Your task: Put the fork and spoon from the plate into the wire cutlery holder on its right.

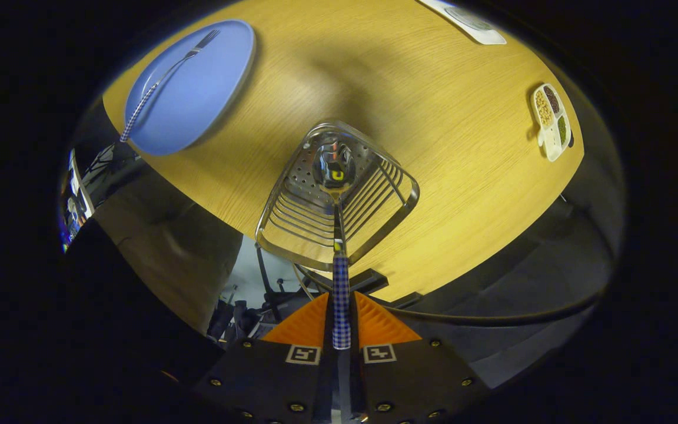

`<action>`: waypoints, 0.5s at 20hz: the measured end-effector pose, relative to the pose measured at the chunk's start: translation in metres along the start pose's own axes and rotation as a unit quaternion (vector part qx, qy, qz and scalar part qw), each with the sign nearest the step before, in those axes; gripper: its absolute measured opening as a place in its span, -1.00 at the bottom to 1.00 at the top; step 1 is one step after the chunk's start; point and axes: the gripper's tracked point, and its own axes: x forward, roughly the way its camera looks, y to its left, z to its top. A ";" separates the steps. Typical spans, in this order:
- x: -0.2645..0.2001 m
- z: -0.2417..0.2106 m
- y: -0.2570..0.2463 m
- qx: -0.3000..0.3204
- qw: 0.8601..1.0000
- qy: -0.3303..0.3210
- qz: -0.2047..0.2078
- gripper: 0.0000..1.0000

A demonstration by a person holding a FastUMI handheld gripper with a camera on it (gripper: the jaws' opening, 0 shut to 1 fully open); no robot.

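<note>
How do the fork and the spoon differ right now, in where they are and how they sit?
The fork lies flat on the blue plate, untouched; the spoon is clamped by its handle in the tongs. The fork rests beyond and to the side of the wire cutlery holder; the spoon's bowl hangs inside the holder's mouth. The fork ends in tines, the spoon in a rounded bowl. Both have checked handles and metal heads.

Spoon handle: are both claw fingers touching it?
Touching. Gripper view shows the spoon with its checked handle pinched between both fingers of the claw, no gap either side, bowl down inside the wire cutlery holder.
</note>
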 end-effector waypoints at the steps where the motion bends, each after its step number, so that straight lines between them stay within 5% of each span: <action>1: -0.002 0.001 0.000 0.000 1.000 -0.001 0.001 -0.76; 4: -0.004 -0.001 0.002 0.002 1.000 -0.006 0.004 -0.70; 7: -0.012 -0.006 0.000 0.007 1.000 -0.019 0.004 -0.28; 10: -0.020 -0.013 0.001 0.017 0.999 -0.032 0.004 -0.28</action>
